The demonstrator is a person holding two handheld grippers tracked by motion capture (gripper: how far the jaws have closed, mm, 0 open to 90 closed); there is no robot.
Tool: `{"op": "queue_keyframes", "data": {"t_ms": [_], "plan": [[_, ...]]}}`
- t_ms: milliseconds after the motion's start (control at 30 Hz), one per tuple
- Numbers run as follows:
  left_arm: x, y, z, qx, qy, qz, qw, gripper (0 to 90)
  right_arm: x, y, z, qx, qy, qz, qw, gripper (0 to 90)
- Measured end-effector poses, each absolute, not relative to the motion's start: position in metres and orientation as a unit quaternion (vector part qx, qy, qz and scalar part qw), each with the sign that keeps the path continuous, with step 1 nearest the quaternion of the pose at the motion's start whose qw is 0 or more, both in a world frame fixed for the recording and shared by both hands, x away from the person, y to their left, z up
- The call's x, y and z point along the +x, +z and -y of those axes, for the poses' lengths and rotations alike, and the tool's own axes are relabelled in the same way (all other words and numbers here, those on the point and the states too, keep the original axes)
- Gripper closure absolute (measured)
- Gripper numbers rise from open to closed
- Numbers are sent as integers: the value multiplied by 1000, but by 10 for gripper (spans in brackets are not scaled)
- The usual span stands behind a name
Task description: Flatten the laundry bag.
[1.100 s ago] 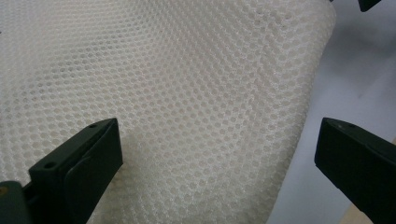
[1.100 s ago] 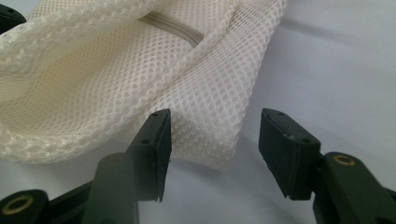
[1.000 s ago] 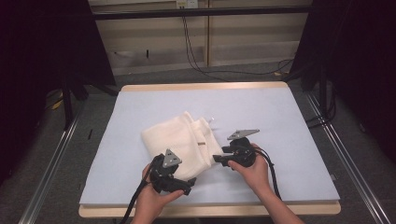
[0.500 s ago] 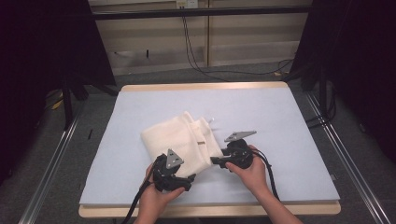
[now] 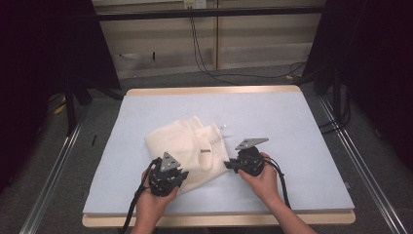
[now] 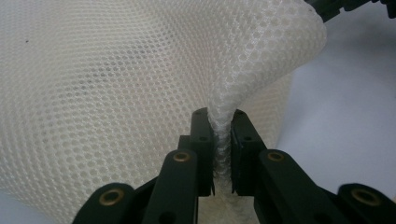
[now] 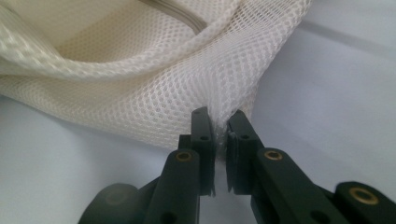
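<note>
The mesh bag (image 5: 187,146) lies on the table mat (image 5: 272,122), left of the mat's middle and toward its near edge. The left gripper (image 5: 181,176) sits at the bag's near edge, pinching a fold of it. The right gripper (image 5: 227,165) sits at the bag's right near corner, clamped on it. The two grippers lie side by side, near each other.

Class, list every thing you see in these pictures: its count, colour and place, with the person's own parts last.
mesh cloth: one, cream, crumpled on the mat's near half
mat: one, pale blue, covering the table
table: one, light wood edge around the mat
cables: several, black, on the floor beyond the table
left gripper: one, black, jaws just closed on a fold of the cloth
right gripper: one, black, jaws just closed on the cloth's edge
hands: two, holding the grippers
</note>
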State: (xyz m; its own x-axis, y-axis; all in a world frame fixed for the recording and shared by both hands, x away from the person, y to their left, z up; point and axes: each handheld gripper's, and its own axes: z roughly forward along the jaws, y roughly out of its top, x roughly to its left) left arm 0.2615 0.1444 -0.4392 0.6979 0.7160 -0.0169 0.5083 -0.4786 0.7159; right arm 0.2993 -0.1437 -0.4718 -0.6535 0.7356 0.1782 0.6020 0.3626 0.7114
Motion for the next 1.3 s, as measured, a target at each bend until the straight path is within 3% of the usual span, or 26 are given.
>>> {"op": "queue_keyframes", "data": {"t_ms": [533,1300], "plan": [[274,-436,-173,823,156,-392,381,832,307,-469,179,458,389,-788,133,847],[292,-442,-160,801,142,-404,420,833,291,-466,226,504,385,-752,182,846]]}}
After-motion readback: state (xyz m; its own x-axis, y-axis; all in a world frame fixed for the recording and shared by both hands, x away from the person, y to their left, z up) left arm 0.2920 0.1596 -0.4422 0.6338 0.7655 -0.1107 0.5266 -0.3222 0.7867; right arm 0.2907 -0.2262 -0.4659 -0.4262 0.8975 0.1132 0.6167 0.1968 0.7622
